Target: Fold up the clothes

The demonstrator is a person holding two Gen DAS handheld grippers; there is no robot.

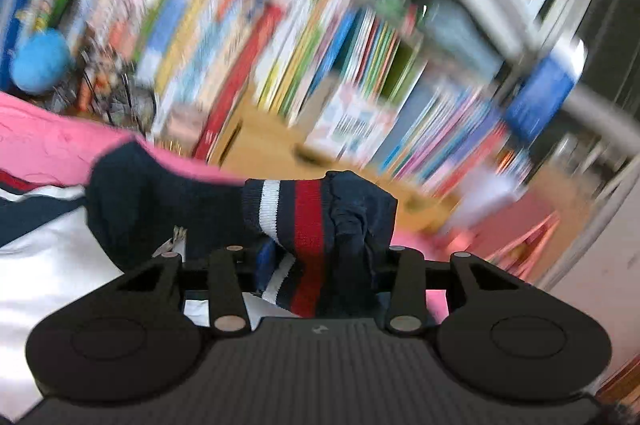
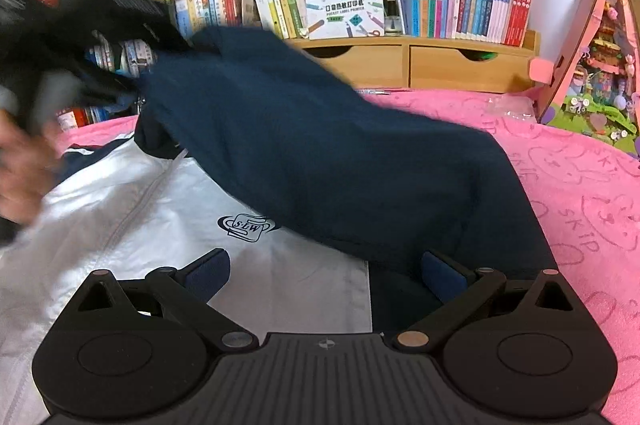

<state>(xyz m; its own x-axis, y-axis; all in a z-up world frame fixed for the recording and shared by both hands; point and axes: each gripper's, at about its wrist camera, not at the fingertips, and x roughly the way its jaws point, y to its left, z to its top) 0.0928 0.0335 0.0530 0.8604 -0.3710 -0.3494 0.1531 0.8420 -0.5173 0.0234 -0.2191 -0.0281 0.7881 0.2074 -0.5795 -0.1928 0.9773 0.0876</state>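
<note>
Pink "SKIP" cloth point(image 2: 592, 209) under jacket point(image 2: 320, 153)

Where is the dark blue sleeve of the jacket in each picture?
Left wrist view: the navy sleeve runs from left to centre, its red-and-white striped knit cuff pinched in the left gripper.
Right wrist view: the sleeve drapes across the middle, above the open right gripper.
Shared landmark: the pink towel-like cloth under the white jacket body.
</note>
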